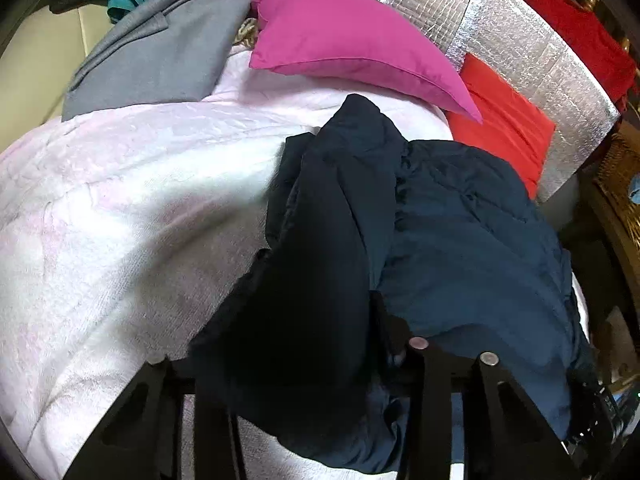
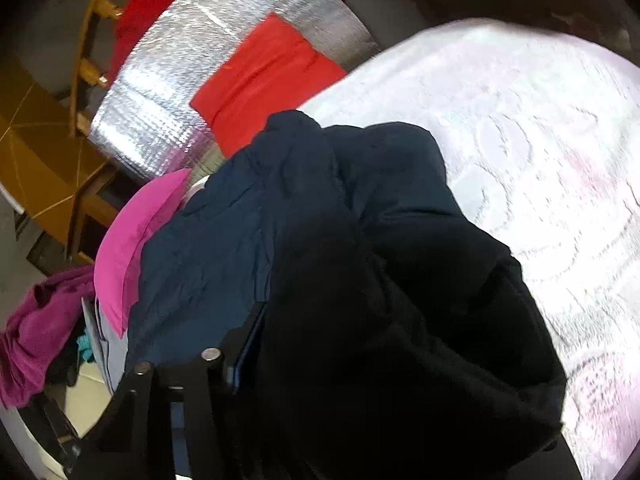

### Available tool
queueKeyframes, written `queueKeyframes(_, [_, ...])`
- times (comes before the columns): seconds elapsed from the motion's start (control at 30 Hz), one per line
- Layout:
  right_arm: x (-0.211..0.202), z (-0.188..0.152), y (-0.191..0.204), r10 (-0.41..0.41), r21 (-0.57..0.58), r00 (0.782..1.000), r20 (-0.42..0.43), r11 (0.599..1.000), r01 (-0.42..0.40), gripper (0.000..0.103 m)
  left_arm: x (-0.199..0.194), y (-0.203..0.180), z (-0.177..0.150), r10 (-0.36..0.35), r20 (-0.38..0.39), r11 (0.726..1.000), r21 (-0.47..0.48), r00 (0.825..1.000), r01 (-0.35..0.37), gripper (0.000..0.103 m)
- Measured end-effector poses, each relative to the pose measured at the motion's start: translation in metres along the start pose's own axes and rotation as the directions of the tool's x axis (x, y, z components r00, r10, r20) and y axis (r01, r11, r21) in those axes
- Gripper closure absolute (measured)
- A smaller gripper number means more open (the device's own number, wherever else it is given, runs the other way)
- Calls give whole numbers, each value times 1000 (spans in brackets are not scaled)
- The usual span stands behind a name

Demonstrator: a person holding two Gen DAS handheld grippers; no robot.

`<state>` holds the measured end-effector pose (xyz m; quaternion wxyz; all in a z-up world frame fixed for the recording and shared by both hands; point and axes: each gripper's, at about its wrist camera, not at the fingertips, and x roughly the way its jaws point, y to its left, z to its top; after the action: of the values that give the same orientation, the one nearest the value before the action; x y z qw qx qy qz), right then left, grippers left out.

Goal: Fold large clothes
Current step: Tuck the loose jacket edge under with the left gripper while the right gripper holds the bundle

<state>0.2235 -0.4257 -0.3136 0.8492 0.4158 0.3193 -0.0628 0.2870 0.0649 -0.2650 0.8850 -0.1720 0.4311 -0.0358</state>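
Garment (image 1: 460, 240) drapes over both grippers.

Beside the pale pink textured bedspread (image 1: 120, 208): one crumpled navy garment (image 1: 460, 240), one magenta pillow (image 1: 344, 44), one red cushion (image 1: 500, 124), one grey folded garment (image 1: 160, 56).

Dim room; glare on white blanket (image 1: 120, 200); motion blur; fisheye edges dark.

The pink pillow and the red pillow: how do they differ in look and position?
The pink pillow looks puffy and lies on the white blanket; the red pillow looks flatter and creased and lies against the silver foil mat. The pink one partly overlaps the red one. Both are plain, single-coloured.
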Motion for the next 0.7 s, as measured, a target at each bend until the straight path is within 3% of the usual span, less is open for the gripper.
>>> queueKeyframes(0.2, [-14, -2, 18, -63, -10, 998, -21, 998, 62, 62, -6, 7, 1, -35, -24, 999, 15, 999, 36, 73])
queueKeyframes(0.7, [-48, -31, 9, -41, 12, 998, -56, 999, 42, 65, -40, 23, -18, -42, -45, 994, 96, 998, 46, 78])
